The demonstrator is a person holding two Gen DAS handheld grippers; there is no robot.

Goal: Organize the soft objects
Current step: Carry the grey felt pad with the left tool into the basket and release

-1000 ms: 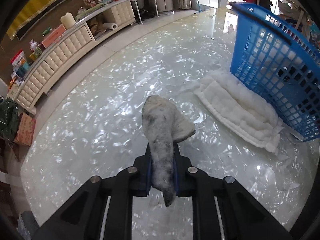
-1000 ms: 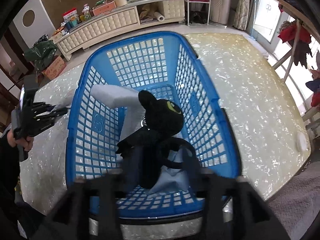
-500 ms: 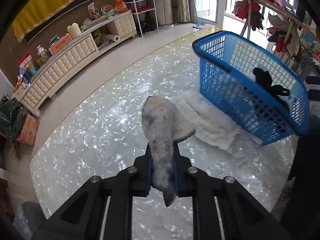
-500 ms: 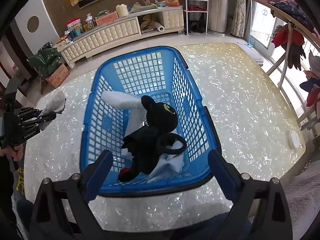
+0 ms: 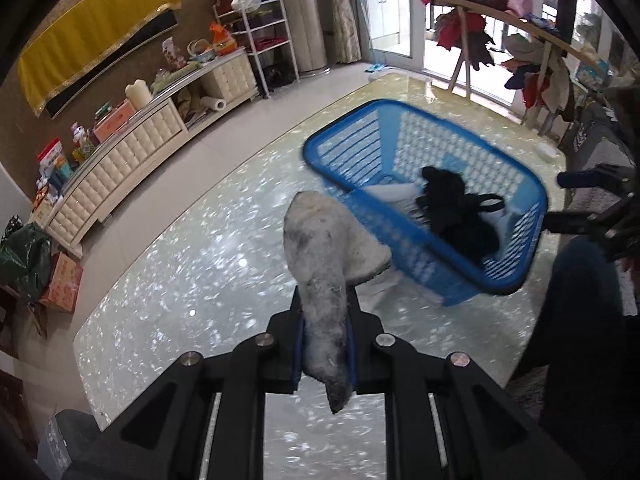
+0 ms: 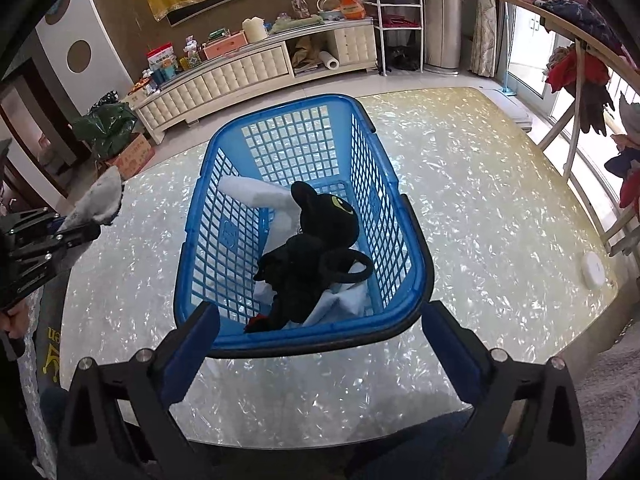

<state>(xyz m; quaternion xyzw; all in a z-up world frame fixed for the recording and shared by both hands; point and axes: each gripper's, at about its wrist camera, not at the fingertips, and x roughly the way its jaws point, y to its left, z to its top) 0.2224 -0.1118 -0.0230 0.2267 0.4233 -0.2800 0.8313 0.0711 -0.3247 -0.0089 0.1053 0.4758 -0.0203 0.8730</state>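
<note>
Between our two grippers: we held the blue basket (image 6: 304, 216) in front of us on the pearly tabletop (image 6: 480, 208).
Left gripper (image 5: 324, 336): we had its jaws pressed together on a grey-white plush piece (image 5: 320, 248), pinched at its narrow end; the wider, fluffy end rose toward 12 o'clock, clear of the tabletop.
Same gripper, seen from the right wrist: it sat at 9 o'clock, beside the basket's left wall and apart from it, with the plush piece (image 6: 98, 200) sticking out past the fingers.
Right gripper (image 6: 316, 344): we kept its jaws spread wide and holding nothing; the blue pads (image 6: 190, 356) flanked the basket's near rim, and we could not tell whether they touched it.
Basket contents: a black plush toy (image 6: 316, 256) with a yellow eye lay on pale cloth (image 6: 344, 296), with a white soft piece (image 6: 252, 194) leaning toward the far left corner.
Basket from the left wrist: it appeared at 2 o'clock (image 5: 424, 200), blurred.
Surface: glossy cream slab flecked with white shell chips.
Room: a long cream quilted cabinet (image 6: 240, 76) loaded with boxes ran from 10 to 12 o'clock, a yellow cloth (image 5: 92, 48) hung above it, and a clothes rack (image 5: 480, 8) stood at 1 o'clock by the windows.
</note>
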